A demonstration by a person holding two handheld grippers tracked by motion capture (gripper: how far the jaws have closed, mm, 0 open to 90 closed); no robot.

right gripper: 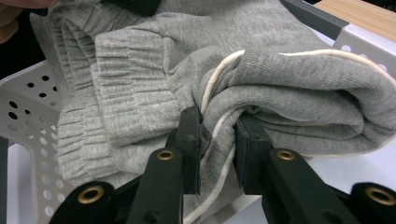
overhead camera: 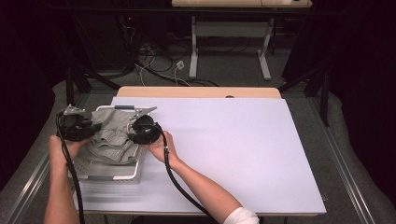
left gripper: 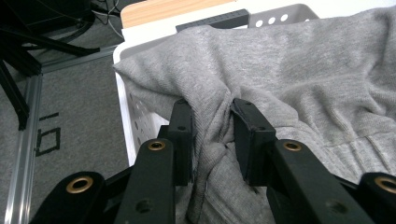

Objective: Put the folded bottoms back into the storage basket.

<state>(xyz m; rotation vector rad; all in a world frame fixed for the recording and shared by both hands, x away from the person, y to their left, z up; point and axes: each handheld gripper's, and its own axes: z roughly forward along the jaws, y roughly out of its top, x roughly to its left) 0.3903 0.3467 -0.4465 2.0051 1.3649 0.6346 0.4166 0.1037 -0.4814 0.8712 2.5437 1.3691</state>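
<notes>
High view: grey sweatshirt (overhead camera: 111, 135) lay bunched over white basket (overhead camera: 127, 175) on tabletop (overhead camera: 233, 140), not yet lifted clear.
Left gripper view: left gripper (left gripper: 212, 128) pinched a fold.
Right gripper view: right gripper (right gripper: 219, 135) pinched the piped edge.

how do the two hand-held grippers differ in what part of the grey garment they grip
The left hand-held gripper pinches a plain fold of the grey garment; the right hand-held gripper pinches a fold with a white-piped edge. The left one holds cloth over the white basket's outer side; the right one holds it at the basket's side by the open table. Both are shut on the garment.
</notes>
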